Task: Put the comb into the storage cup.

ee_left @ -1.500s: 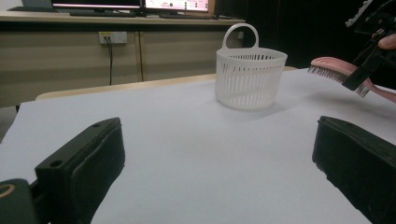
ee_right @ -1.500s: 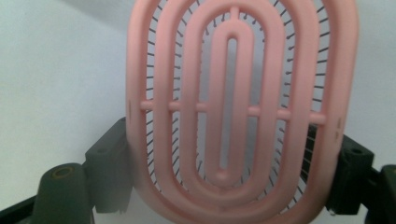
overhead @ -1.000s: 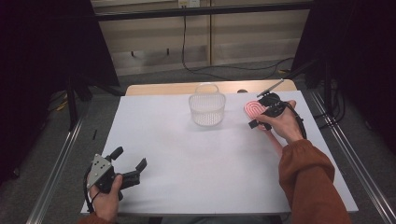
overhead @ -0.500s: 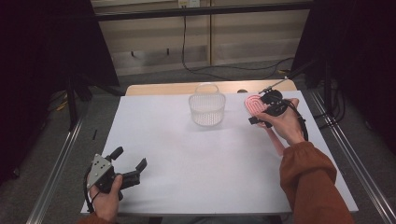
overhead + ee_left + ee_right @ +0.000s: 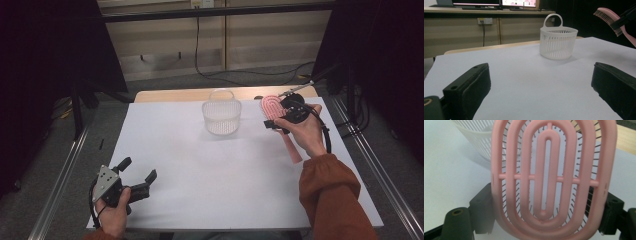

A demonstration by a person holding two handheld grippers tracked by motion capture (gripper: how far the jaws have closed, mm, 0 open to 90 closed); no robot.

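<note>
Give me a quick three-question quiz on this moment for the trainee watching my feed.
1. True or false: the pink plastic vented hairbrush is lying flat on the white table.
2. Which gripper holds the brush? A) left gripper B) right gripper C) neither
3. Fill in: in the high view, the white slatted plastic basket with a loop handle stands to the ____ of the brush.

Key
1. False: it is clamped across its head between the right gripper's jaws, and in the left gripper view it is raised off the table.
2. B. The left gripper is open and holds nothing, low at the table's near left corner.
3. Left, apart from the brush.
</note>
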